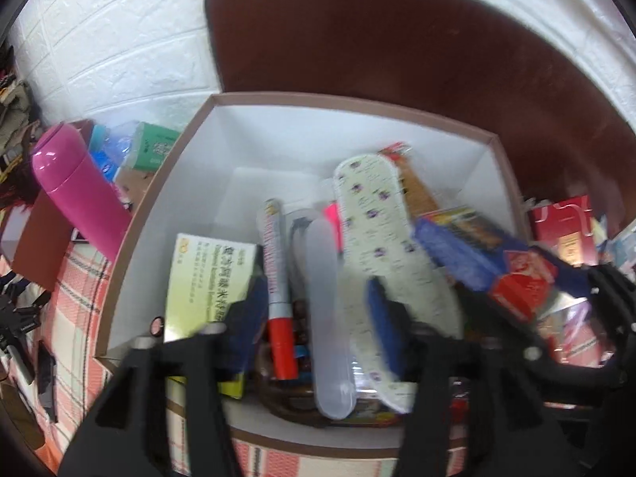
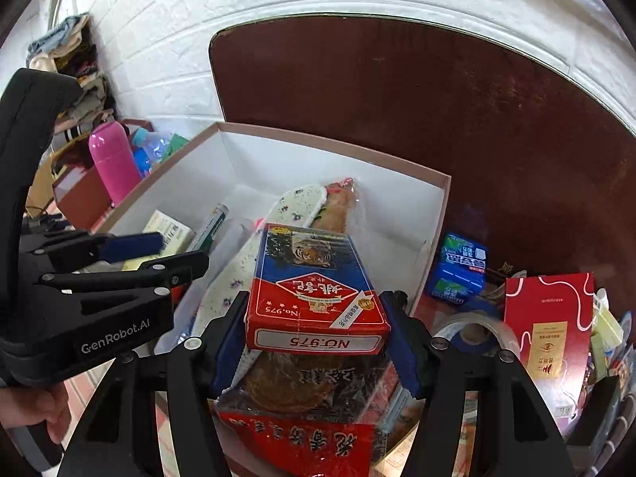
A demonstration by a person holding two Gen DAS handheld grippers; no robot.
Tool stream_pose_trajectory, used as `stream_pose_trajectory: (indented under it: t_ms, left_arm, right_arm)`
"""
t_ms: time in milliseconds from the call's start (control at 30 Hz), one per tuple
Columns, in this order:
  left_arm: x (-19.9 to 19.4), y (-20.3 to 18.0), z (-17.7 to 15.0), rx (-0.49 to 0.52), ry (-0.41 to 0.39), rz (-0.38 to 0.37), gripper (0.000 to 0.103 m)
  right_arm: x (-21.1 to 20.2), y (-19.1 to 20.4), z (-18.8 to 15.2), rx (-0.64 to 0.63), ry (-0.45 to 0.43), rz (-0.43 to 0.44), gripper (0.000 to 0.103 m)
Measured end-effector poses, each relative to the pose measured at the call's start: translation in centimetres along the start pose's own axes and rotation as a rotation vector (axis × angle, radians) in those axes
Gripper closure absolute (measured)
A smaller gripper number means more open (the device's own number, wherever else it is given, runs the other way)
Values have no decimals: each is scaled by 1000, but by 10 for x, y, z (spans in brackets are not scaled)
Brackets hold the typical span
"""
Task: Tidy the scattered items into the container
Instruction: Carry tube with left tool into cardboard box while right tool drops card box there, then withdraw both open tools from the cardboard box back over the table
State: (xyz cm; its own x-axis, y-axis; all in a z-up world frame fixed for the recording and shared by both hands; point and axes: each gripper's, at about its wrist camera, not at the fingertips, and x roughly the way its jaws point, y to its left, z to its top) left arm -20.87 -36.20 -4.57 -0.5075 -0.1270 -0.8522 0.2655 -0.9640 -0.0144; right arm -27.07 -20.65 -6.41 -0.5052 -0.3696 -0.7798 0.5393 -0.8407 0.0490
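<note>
The container is a white box with a brown rim (image 1: 222, 97) (image 2: 278, 131), filled with several items. My right gripper (image 2: 318, 318) is shut on a red and blue card box marked NO.975 (image 2: 314, 294) and holds it above the container's contents. The card box also shows at the right in the left wrist view (image 1: 497, 266). My left gripper (image 1: 318, 314) is open and empty over the container, above a translucent case (image 1: 328, 318), a red-capped marker (image 1: 276, 286) and a flowered insole (image 1: 381, 246). It shows at the left in the right wrist view (image 2: 159, 252).
A pink flask (image 1: 75, 183) (image 2: 113, 159), a bottle and a green pack stand left of the container. Right of it lie a blue gum pack (image 2: 461, 270), a tape roll (image 2: 473, 332) and a red booklet (image 2: 548, 326). A dark brown board (image 2: 437, 119) leans on the white wall.
</note>
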Motion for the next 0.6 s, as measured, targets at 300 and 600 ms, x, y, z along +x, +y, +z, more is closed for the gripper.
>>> stream_pose_trajectory:
  t_ms: [300,600]
  left_arm:
    - [-25,1,-3,-3,-66,27,1]
    - [-82,-31,-18,34,-125,-33,1]
  right_arm:
    - [-21,-15,-5,33,-31,12,10]
    - [-100,-73,-34,115,-167,-3,10]
